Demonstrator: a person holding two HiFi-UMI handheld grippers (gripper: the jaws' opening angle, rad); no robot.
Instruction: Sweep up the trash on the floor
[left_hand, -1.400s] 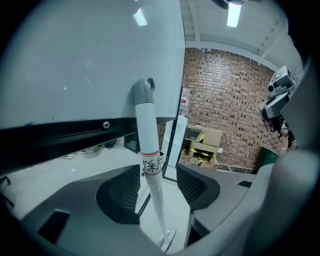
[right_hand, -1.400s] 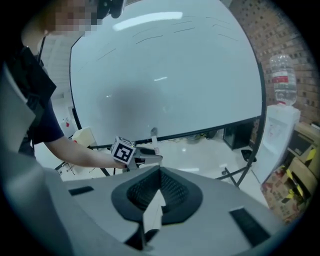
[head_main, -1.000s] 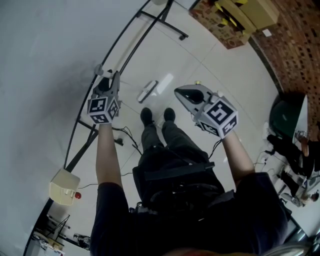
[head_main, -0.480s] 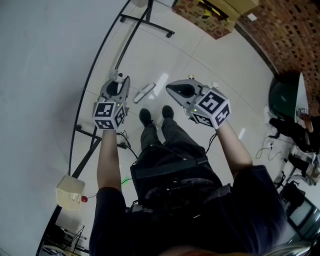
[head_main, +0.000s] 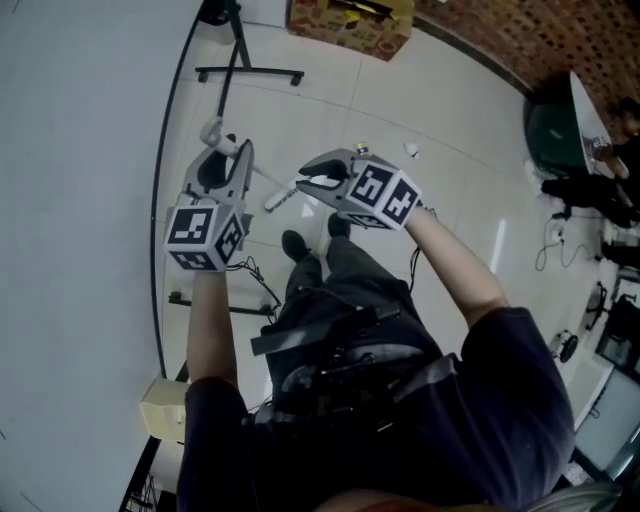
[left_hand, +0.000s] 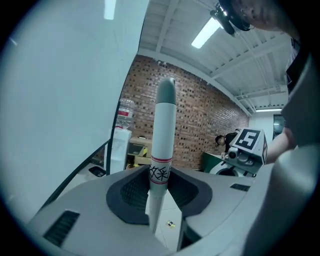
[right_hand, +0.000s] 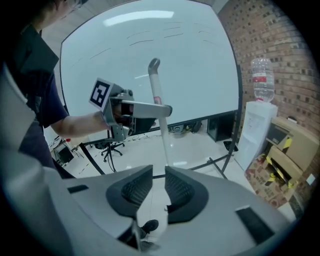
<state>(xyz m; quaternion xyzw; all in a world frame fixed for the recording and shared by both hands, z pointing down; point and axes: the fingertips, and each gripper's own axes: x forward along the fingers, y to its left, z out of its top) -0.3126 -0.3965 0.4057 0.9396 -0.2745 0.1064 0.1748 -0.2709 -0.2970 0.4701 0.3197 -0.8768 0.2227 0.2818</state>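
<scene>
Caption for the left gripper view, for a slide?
Left hand-held gripper clamped on a white handle, brick wall behind.

I see a whiteboard (right_hand: 145, 50), a water dispenser (right_hand: 255, 137) against the brick wall (right_hand: 295, 60), and cardboard boxes (right_hand: 287, 167) beside it.

Between the jaws of the left gripper (head_main: 230, 158), clamped upright: handle (left_hand: 162, 140), top end above the gripper, shaft running down past it. Just right of the left gripper, lower on the same handle: right gripper (head_main: 308, 180), jaws just opened, shaft in line with the gap, pads clear of it. Left of the left gripper: whiteboard (head_main: 80, 200). Ahead-left: water dispenser (left_hand: 120, 150). Ahead of both grippers, on the floor (head_main: 420, 100): stand base (head_main: 250, 73), with cardboard box (head_main: 350, 25) beyond. Below the grippers: shoes (head_main: 295, 243).
</scene>
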